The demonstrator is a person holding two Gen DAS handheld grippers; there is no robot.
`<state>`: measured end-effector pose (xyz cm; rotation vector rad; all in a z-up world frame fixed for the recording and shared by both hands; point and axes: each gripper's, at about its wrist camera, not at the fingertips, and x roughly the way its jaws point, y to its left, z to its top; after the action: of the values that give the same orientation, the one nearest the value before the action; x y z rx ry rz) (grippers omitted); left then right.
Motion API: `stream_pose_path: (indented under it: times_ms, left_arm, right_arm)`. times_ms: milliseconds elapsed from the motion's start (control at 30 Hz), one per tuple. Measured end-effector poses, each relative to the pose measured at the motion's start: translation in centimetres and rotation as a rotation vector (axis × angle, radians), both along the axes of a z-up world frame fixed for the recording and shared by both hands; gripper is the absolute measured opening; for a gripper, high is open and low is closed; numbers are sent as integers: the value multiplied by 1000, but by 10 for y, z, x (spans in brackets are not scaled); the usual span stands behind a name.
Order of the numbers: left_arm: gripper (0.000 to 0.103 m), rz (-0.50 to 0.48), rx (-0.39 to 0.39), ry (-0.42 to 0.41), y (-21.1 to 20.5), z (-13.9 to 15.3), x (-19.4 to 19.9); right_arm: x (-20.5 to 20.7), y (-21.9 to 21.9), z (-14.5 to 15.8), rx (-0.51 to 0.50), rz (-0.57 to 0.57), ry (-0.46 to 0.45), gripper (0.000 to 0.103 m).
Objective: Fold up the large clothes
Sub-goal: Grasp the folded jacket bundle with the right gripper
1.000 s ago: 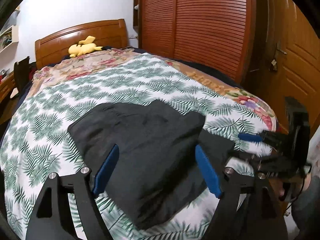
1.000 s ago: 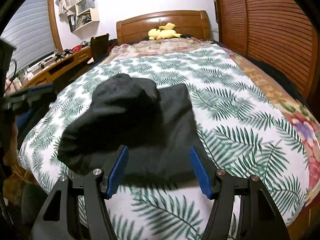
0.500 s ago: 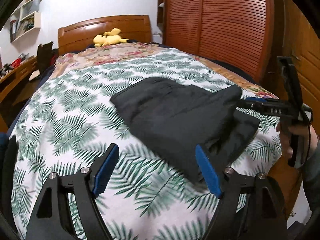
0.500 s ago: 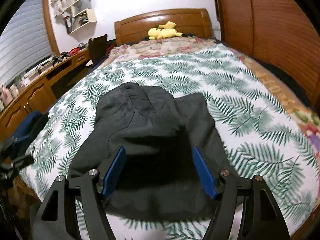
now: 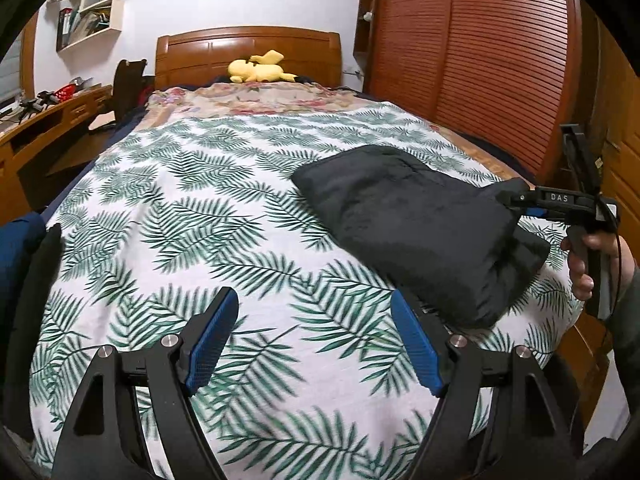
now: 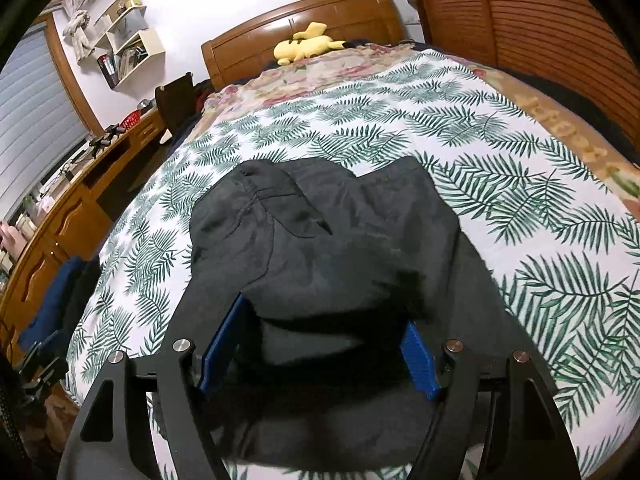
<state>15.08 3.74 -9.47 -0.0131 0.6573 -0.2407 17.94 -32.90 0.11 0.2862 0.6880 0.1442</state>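
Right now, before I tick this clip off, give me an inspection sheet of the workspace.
Surface: bed with palm-leaf sheet, floral blanket at the head.
Job's things: black garment, folded, near the foot edge.
Clutter: yellow plush toy by the headboard.
Grippers: left gripper open over bare sheet; right gripper jaws apart, garment edge between them.
Cables: thin black cable at the right hand.
Surroundings: slatted wooden wardrobe, desk, wall shelves, blue and black clothes at the left edge.
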Motion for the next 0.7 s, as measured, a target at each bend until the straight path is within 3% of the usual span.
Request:
stream_pose_path:
  times_ms: [367, 533, 700]
  left_arm:
    - [79, 32, -7, -1, 26, -4, -15]
    - [79, 47, -11, -5, 31, -3, -20]
    - [79, 45, -4, -5, 26, -1, -24]
  right_arm:
    - [22, 9, -7, -33, -6, 53, 72]
    - [19, 20, 0, -52, 58, 31, 21]
    - [4, 34, 19, -95, 115, -54, 9]
